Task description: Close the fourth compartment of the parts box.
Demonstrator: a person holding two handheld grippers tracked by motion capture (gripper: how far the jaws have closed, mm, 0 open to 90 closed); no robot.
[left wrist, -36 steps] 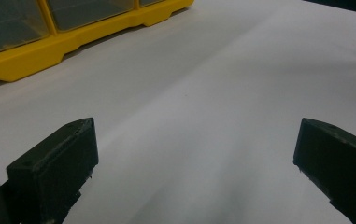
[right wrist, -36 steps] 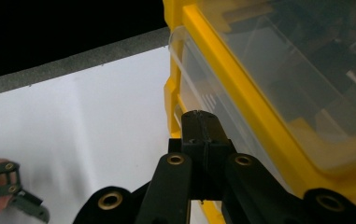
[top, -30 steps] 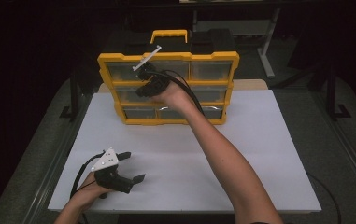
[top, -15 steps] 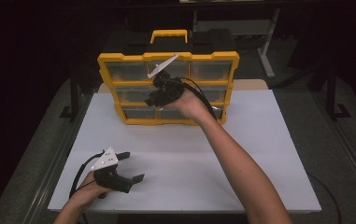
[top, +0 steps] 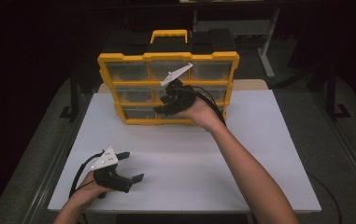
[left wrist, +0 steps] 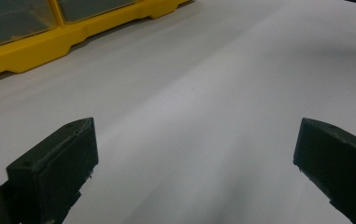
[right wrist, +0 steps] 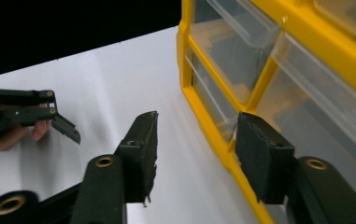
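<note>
A yellow organizer cabinet (top: 167, 57) with three rows of clear drawers and a yellow carry handle stands at the back of the white table (top: 269, 154). My right gripper (top: 161, 106) is held in front of its lower middle drawers. In the right gripper view the right gripper (right wrist: 196, 149) points along the cabinet (right wrist: 222, 116) front near its bottom edge. Its jaws have just been opening, they stand apart and nothing is between them. My left gripper (top: 133, 165) rests near the table's front left, wide open and empty, as the left gripper view (left wrist: 194, 158) confirms.
The cabinet's (left wrist: 73, 32) lower edge lies at the top left of the left gripper view. The other hand's gripper (right wrist: 26, 112) appears far left in the right gripper view. Dark floor and metal frame legs (top: 267, 56) surround the table.
My right hand has moved to the right and a little lower across the cabinet front, and its jaws have spread apart. The left hand has stayed put.
</note>
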